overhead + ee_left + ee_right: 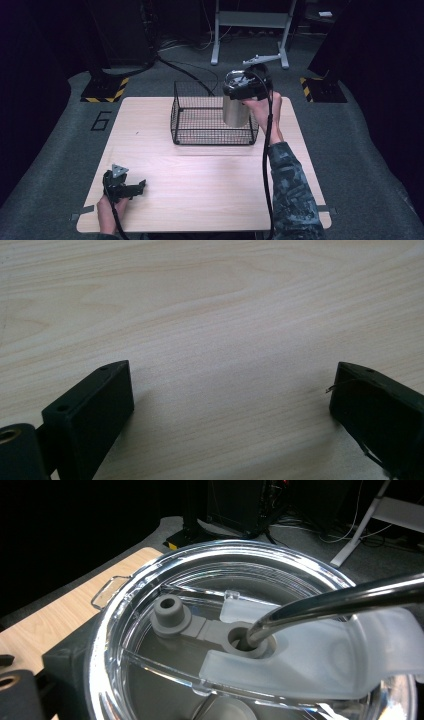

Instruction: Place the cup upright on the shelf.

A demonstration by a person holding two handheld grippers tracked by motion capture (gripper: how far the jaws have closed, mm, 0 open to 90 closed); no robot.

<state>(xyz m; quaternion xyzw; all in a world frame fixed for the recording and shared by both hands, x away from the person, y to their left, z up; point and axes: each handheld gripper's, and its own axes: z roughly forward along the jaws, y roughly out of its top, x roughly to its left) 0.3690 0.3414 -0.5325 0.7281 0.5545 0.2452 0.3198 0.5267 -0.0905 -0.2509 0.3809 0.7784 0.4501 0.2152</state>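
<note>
A steel tumbler with a clear lid and a metal straw hangs upright in the right part of a black wire basket. My right gripper is shut on the tumbler's top, and one black finger presses against the lid's rim. I cannot tell whether the tumbler's base touches the basket floor. My left gripper rests low at the table's front left, open, with bare wood between its fingers.
The basket stands at the back middle of the light wooden table. Beyond the table are grey floor, black cables, a white metal stand and yellow-black striped plates.
</note>
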